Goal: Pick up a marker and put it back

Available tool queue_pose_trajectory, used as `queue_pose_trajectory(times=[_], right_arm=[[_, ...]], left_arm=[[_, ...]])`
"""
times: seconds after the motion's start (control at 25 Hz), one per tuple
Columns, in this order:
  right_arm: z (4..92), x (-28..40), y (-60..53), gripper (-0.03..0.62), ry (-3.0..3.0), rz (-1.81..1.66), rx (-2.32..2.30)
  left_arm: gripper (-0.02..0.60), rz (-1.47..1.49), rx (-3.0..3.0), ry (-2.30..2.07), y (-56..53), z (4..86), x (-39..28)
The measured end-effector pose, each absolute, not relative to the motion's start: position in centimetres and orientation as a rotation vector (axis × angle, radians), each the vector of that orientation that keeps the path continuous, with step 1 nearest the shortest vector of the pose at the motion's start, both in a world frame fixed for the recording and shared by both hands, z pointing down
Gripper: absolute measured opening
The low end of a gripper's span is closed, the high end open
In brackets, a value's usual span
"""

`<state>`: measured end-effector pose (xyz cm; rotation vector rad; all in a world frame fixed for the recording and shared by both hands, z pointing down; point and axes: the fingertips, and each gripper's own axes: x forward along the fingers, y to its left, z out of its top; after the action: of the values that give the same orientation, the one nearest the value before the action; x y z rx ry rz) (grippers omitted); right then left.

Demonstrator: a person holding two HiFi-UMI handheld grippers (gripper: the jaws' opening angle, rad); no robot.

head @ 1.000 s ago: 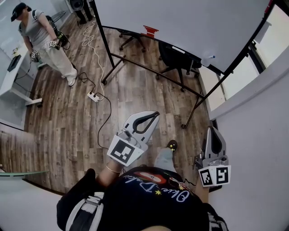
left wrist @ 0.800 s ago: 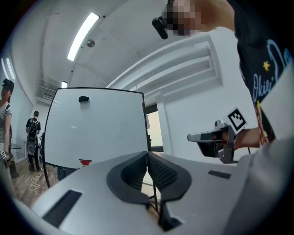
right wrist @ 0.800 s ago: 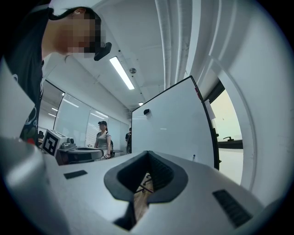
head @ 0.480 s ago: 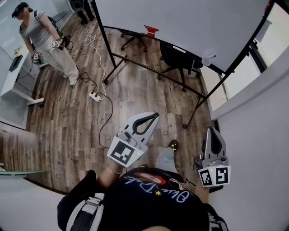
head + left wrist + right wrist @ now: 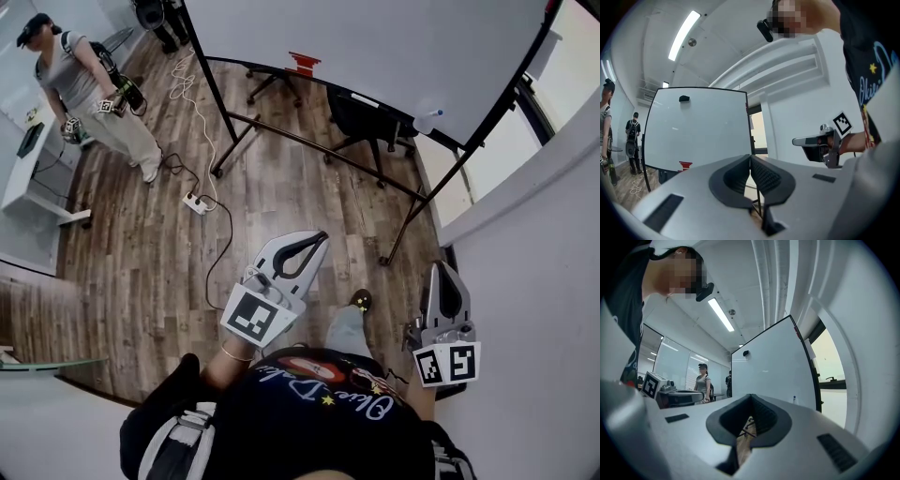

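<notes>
The left gripper (image 5: 322, 235) and the right gripper (image 5: 441, 268) sit near, jaws pressed together, empty. The blue-capped marker (image 5: 433, 119) stands far off on the whiteboard (image 5: 375, 37) tray, at its right end

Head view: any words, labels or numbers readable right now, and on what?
The shirt: cursive print, upside down, too warped to read.
Cubes on left gripper and right gripper: square patterns, no words.
The whiteboard: no writing.
</notes>
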<state>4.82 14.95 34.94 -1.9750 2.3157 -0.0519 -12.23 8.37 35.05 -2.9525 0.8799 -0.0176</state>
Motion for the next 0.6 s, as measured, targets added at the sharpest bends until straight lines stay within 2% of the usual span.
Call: queue_pose_trajectory(times=[0.6], right_arm=[[36.0, 6.6, 11.7, 0.0, 2.329, -0.076, -1.966]], left_arm=[[0.003, -0.038, -2.967, 0.899, 5.4, 36.1, -10.4]])
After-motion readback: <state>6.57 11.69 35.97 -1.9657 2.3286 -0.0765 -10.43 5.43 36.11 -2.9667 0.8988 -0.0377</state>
